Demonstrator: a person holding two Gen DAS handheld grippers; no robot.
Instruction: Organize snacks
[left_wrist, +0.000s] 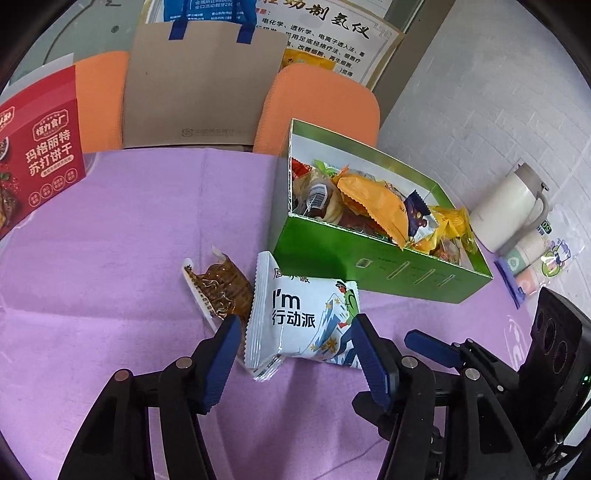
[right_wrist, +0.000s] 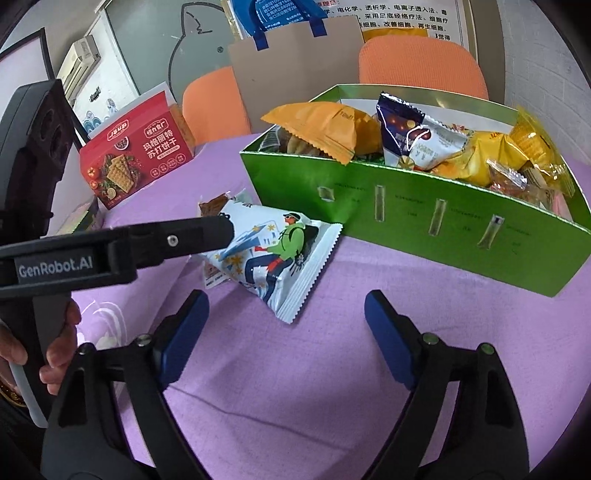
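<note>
The white, pillow-shaped plastic snack packet printed with a hiker (left_wrist: 303, 325) is seen lying flat on the purple-clothed table (left_wrist: 110, 258), just in front of the near wall of the open green cardboard box heaped with wrapped snacks (left_wrist: 384, 273). The left gripper (left_wrist: 295, 354) is placed astride it: the packet lies between the jaws, its long axis running across the gap, so that each blue pad faces one of its crimped short ends. The jaws stand about half open; the right-hand pad is at the packet's edge, but a firm pinch cannot be confirmed. A brown vacuum-sealed snack in clear film (left_wrist: 218, 291) lies touching the packet on the left, partly beneath it.

The right gripper (right_wrist: 284, 339) is held wide and empty, short of the packet. The left hand is judged the nearer for the lift into the box.
</note>
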